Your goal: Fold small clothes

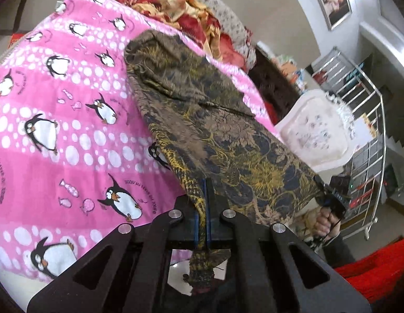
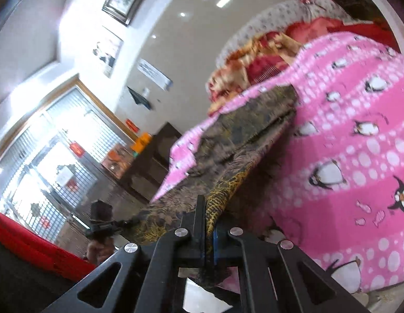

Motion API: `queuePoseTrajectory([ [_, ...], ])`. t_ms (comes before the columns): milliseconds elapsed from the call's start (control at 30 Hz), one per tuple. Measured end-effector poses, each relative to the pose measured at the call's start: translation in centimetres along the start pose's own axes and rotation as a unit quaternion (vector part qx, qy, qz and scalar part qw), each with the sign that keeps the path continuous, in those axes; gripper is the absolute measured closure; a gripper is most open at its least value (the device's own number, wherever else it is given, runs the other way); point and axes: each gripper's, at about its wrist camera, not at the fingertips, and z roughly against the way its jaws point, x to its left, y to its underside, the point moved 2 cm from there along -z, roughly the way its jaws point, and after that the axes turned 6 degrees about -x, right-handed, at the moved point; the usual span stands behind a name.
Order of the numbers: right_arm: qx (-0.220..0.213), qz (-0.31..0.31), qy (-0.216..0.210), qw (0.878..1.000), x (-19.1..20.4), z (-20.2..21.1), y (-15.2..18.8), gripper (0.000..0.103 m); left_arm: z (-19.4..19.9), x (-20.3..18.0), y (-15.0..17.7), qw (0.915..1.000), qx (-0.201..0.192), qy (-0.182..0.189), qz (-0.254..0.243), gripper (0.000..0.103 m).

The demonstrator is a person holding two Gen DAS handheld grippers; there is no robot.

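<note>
both corners pinched, cloth lifted off the blanket

my left gripper (image 1: 205, 208) and right gripper (image 2: 205, 224) are each clamped on a near corner of the patterned cloth (image 1: 202, 109), so its edge stretches taut for folding. thin, limp brown-and-gold weave; its far end seems to rest on the fleecy pink penguin blanket (image 1: 58, 104)

We see a brown garment (image 1: 202, 120) with yellow and dark blue flowers, on a pink blanket (image 1: 58, 130) with white dots and black-and-white penguins.
</note>
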Motion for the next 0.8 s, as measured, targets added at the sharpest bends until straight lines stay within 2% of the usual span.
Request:
queuePoseTrajectory([
  [233, -0.030, -0.002, -0.027, 0.999, 2.0, 3.6, 0.1, 0.100, 4.3, -1.3, 2.3, 0.9995, -0.025, 0.020, -0.004, 0.102],
  [400, -0.039, -0.004, -0.007, 0.999, 1.9, 6.4, -0.1, 0.100, 4.6, -1.4, 1.8, 0.9988, -0.037, 0.026, 0.017, 0.102],
  [533, -0.053, -0.015, 0.016, 0.998, 0.2, 4.7, -1.7, 0.100, 1.4, -0.3, -2.1, 0.9985, -0.050, -0.019, 0.014, 0.102],
  [667, -0.053, -0.012, 0.038, 0.998, -1.4, -0.7, -6.0, 0.100, -3.1, 1.2, -8.7, 0.9972, -0.064, -0.039, 0.008, 0.102],
  [800, -0.054, -0.006, 0.061, 0.997, -3.0, -7.5, -11.7, 0.100, -8.0, 3.4, -16.2, 0.9963, -0.070, -0.050, 0.007, 0.102],
])
